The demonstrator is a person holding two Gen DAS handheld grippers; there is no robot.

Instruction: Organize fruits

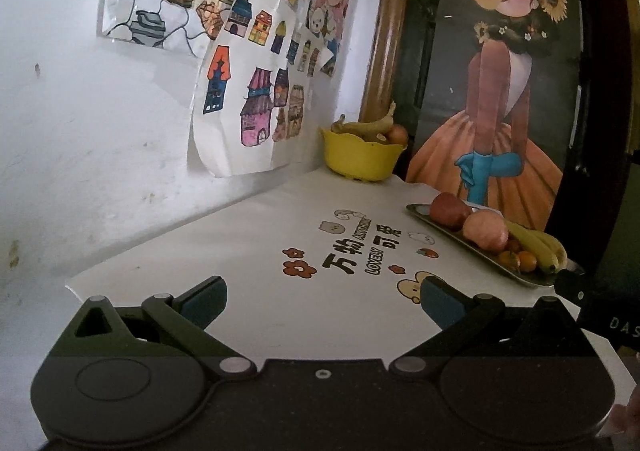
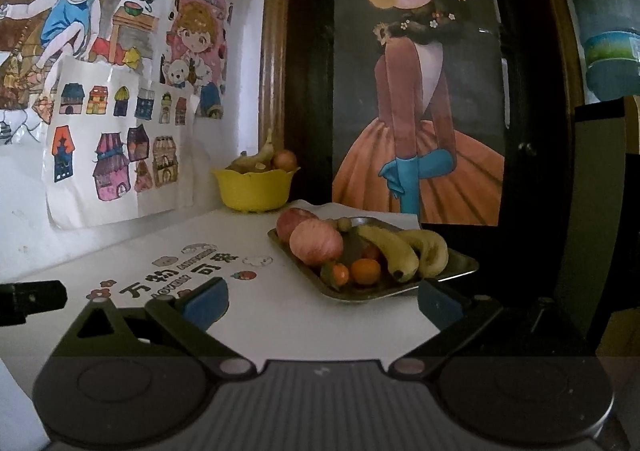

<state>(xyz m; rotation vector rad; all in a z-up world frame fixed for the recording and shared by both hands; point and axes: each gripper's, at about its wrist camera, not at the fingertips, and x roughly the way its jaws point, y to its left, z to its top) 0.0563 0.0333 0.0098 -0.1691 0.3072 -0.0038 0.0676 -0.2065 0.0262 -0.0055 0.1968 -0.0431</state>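
A metal tray [image 2: 460, 265] on the white table holds two red apples [image 2: 316, 242], two bananas [image 2: 390, 251], small oranges [image 2: 365, 271] and a small green fruit [image 2: 344, 224]. The tray also shows in the left wrist view [image 1: 452, 235], at the right. A yellow bowl [image 2: 256, 189] at the back corner holds a banana [image 2: 258, 157] and a round reddish fruit [image 2: 285, 159]; it also shows in the left wrist view [image 1: 360, 157]. My left gripper [image 1: 322, 297] is open and empty over the table. My right gripper [image 2: 322, 297] is open and empty, just in front of the tray.
The table has a white cloth [image 1: 280, 235] with printed characters. Children's drawings [image 1: 248, 99] hang on the white wall on the left. A dark framed panel with a painted girl [image 2: 416, 91] stands behind the table. A water bottle [image 2: 606, 19] is at the upper right.
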